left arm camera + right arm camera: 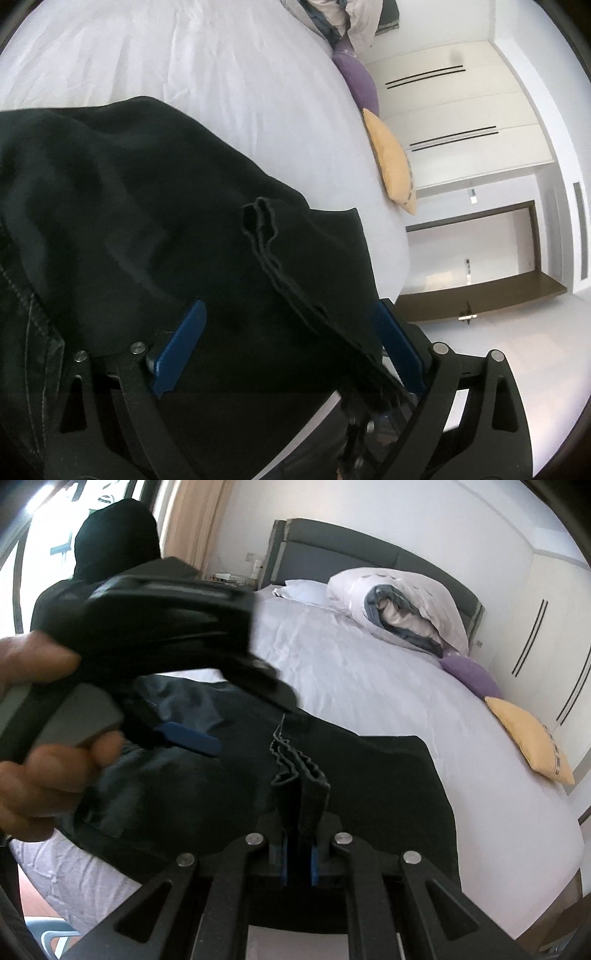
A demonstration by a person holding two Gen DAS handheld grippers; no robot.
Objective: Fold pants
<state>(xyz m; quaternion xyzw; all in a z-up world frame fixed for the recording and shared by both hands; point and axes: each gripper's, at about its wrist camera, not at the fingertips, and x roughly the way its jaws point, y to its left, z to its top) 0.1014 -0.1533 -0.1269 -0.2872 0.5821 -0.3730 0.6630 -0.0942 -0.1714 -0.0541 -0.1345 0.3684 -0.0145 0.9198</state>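
Black pants (129,206) lie spread on the white bed (221,81). My left gripper (290,308) is open wide just above them; a bunched hem (273,236) runs between its blue pads (181,343), close to the right one, and neither pad presses on it. In the right wrist view my right gripper (298,849) is shut on that pleated hem (295,771), which stands up out of its jaws. A hand (40,775) holds the left gripper's handle at the left of that view, one of its blue pads (188,738) hovering over the pants (369,794).
A purple cushion (471,675) and a yellow cushion (528,734) lie at the bed's right edge, beside white wardrobe doors (450,110). A rolled duvet (399,605) and a pillow (301,590) sit by the grey headboard (351,554). The sheet's near edge (74,871) borders the floor.
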